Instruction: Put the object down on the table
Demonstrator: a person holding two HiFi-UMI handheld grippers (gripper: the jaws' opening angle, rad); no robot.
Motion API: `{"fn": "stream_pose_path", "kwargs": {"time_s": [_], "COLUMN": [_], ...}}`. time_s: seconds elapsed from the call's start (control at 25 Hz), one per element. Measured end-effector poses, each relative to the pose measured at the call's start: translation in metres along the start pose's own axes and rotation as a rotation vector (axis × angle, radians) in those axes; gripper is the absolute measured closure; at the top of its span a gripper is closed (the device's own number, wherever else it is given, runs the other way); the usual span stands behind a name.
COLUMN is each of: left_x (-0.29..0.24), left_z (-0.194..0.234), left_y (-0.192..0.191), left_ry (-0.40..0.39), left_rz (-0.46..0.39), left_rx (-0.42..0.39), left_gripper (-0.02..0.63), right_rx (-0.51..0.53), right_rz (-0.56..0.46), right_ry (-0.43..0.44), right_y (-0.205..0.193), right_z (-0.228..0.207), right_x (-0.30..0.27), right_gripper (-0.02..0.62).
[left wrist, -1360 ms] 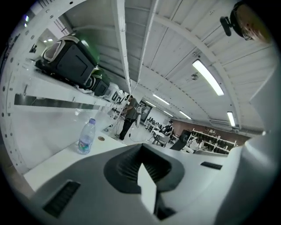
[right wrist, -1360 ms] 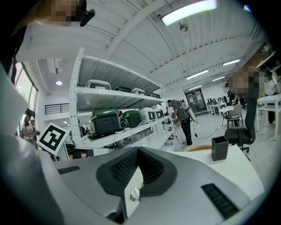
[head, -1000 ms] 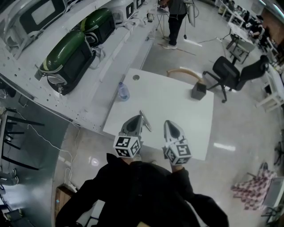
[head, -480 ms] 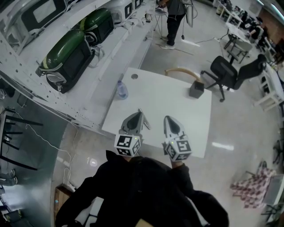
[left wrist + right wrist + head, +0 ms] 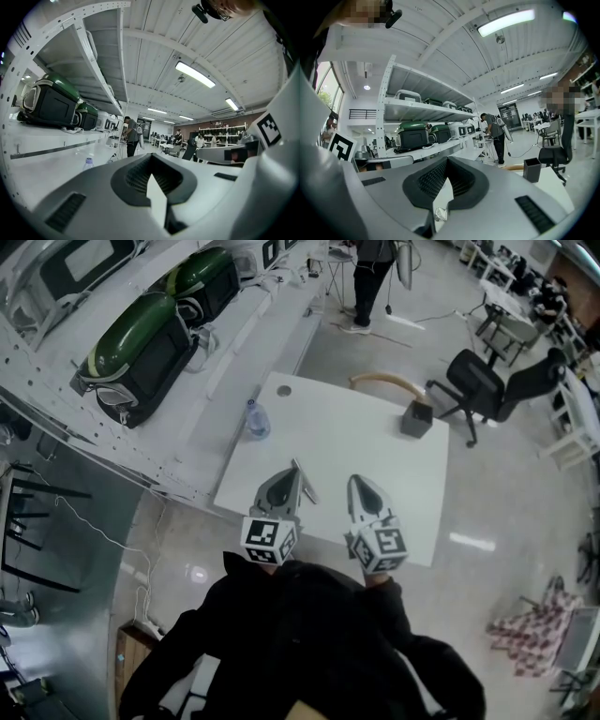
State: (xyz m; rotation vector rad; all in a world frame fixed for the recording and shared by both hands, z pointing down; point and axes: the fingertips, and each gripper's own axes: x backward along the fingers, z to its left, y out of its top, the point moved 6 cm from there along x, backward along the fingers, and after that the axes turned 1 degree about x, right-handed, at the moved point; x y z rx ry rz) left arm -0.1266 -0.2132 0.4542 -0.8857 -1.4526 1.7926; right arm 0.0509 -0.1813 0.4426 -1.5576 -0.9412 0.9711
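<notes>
Both grippers hang side by side over the near edge of the white table (image 5: 375, 460). My left gripper (image 5: 291, 476) is shut, and in the left gripper view (image 5: 151, 177) nothing shows between its pads. In the head view a thin grey strip (image 5: 307, 486) stands out along its right side; I cannot tell what it is. My right gripper (image 5: 360, 487) has its jaws together. In the right gripper view (image 5: 446, 182) a small crumpled clear scrap (image 5: 439, 214) sits pinched in the seam between them.
A clear bottle (image 5: 257, 420) stands at the table's left edge and a black box (image 5: 416, 418) at its far right corner. Behind the table are a wooden chair back (image 5: 387, 382) and a black office chair (image 5: 478, 385). Shelving with green-black cases (image 5: 141, 348) runs along the left.
The head view has shifted slightly. Both grippers keep their places over the near table edge, still shut.
</notes>
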Motion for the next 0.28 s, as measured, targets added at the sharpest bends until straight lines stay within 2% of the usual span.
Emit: {"fn": "stream_pose_path", "kwargs": {"time_s": [0.28], "left_x": [0.0021], "left_z": [-0.006], "left_y": [-0.0007], "left_ry": [-0.001], "left_rz": [-0.004], "left_rx": [-0.006], "left_gripper": [0.604], "right_rx": [0.009], "right_rz": [-0.006], "right_ry": [0.002], "right_y": [-0.0024], "right_z": [-0.006], "right_x": [0.0031], "right_gripper": [0.606]}}
